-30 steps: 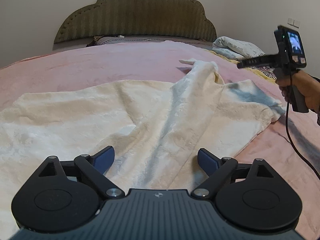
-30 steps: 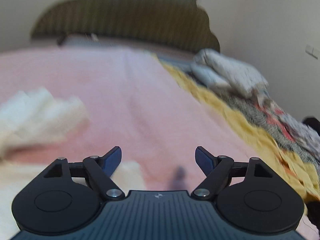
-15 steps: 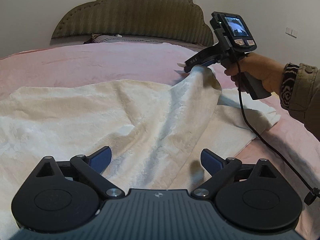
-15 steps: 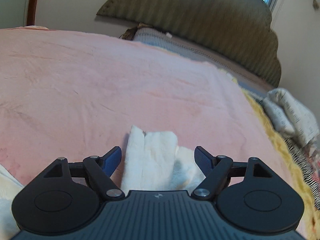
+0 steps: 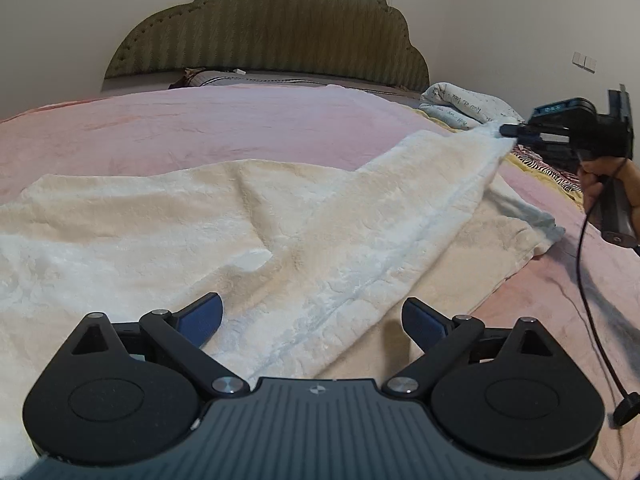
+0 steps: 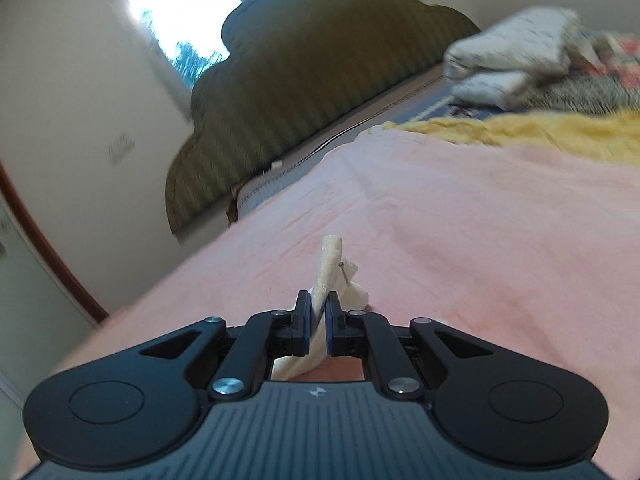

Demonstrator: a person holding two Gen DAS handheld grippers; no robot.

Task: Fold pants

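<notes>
My left gripper (image 5: 312, 320) hangs low over the near end of the pants (image 5: 256, 232), fingers (image 5: 202, 316) spread wide, nothing between them. The pants are cream, fleecy, lying across the pink bedspread (image 5: 200, 120); one leg runs off toward the left of the left wrist view, the other is drawn up taut toward the right.

Right gripper (image 6: 318, 322): its fingers have just been closing and now pinch the tip of that raised leg. In the right wrist view a strip of cream cloth stands up between the blue pads (image 6: 305, 320) and pokes out past them. Seen from the left wrist, the right gripper sits at the far right, lifted off the bed, the leg stretched in a ridge up to it. The hand (image 5: 608, 184) grips its handle, cable (image 5: 588, 300) trailing down.

Background: green padded headboard (image 5: 264, 32), folded white bedding (image 5: 464, 108) by the right side, yellow blanket (image 6: 540, 132) at the bedspread's edge. Right wrist view is tilted and blurred at the edges.
</notes>
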